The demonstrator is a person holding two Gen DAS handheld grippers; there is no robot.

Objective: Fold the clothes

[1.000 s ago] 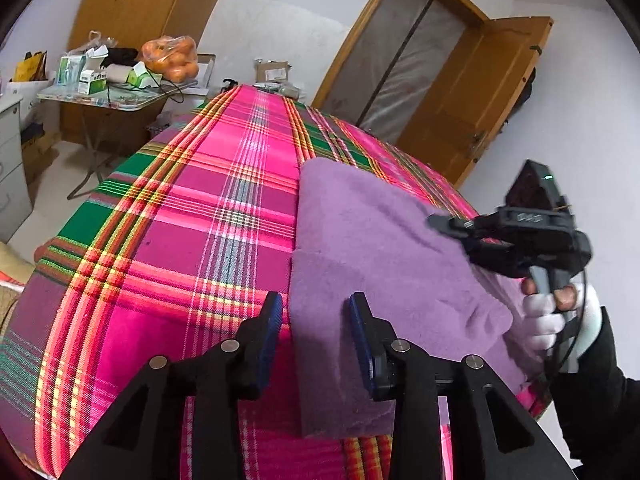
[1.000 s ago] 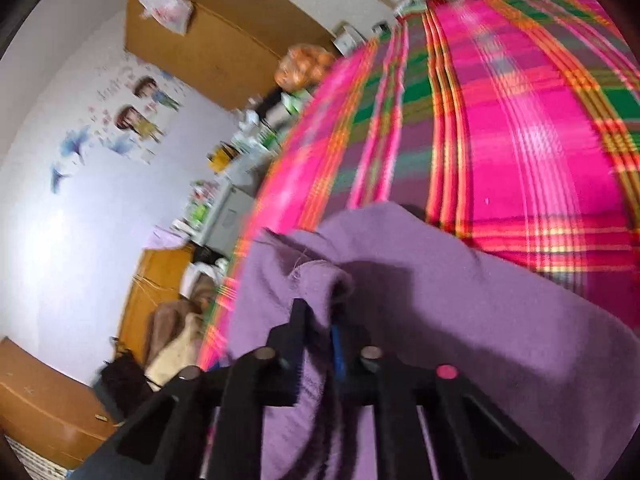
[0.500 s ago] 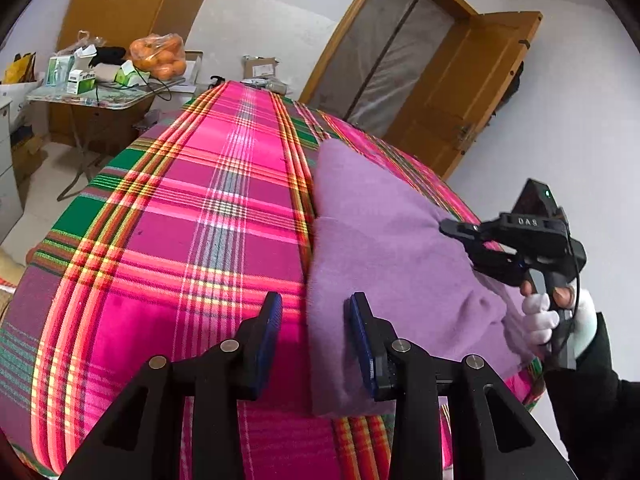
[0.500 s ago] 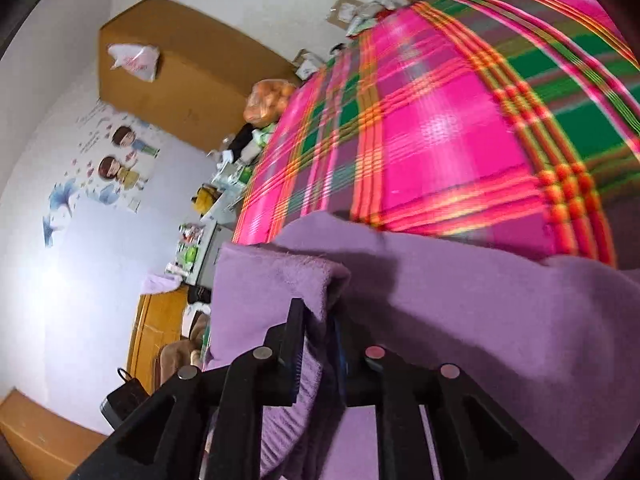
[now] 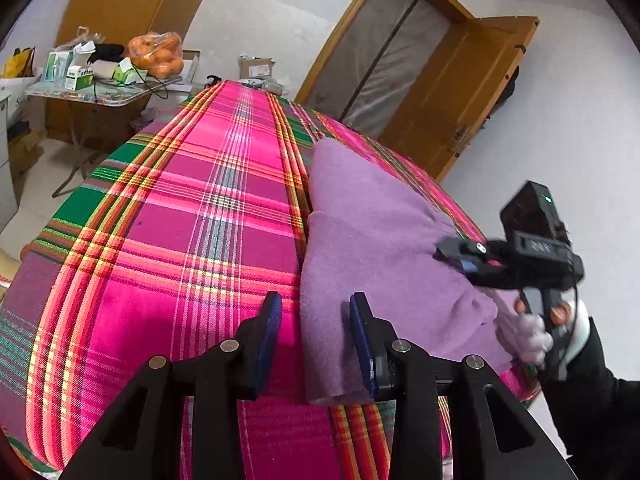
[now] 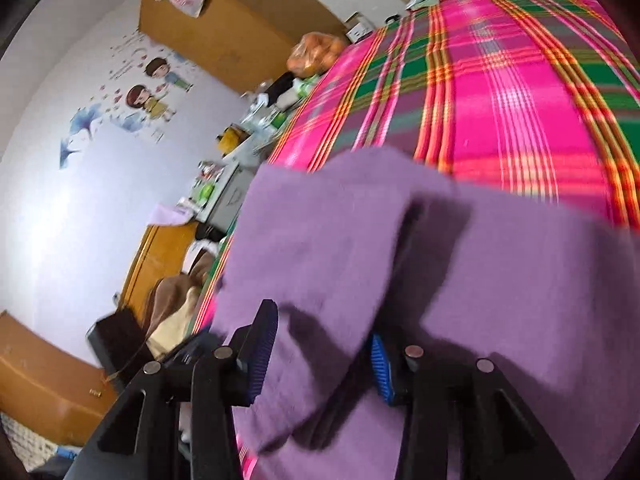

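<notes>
A purple garment [image 5: 380, 240] lies folded on the right half of a bed under a pink plaid bedspread [image 5: 180, 220]. My left gripper [image 5: 316, 320] is open over the garment's near left edge, which runs between its fingers untouched. A white-gloved hand [image 5: 532, 332] holds my right gripper [image 5: 452, 252] at the garment's right side. In the right wrist view the right gripper [image 6: 322, 352] has its jaws opening. A loose fold of the purple garment [image 6: 500, 280] lies between them, no longer pinched.
A folding table with a bag of oranges [image 5: 158, 56] and boxes stands beyond the bed's far left corner. A wooden door [image 5: 452, 92] stands open at the far right. A brown wardrobe [image 6: 224, 28] and a pile of clothes [image 6: 176, 300] lie off the bed's left side.
The right gripper's jaws went from shut on a purple fold to wide apart, letting it drop. That gripper sank slightly toward the garment. The left gripper kept still.
</notes>
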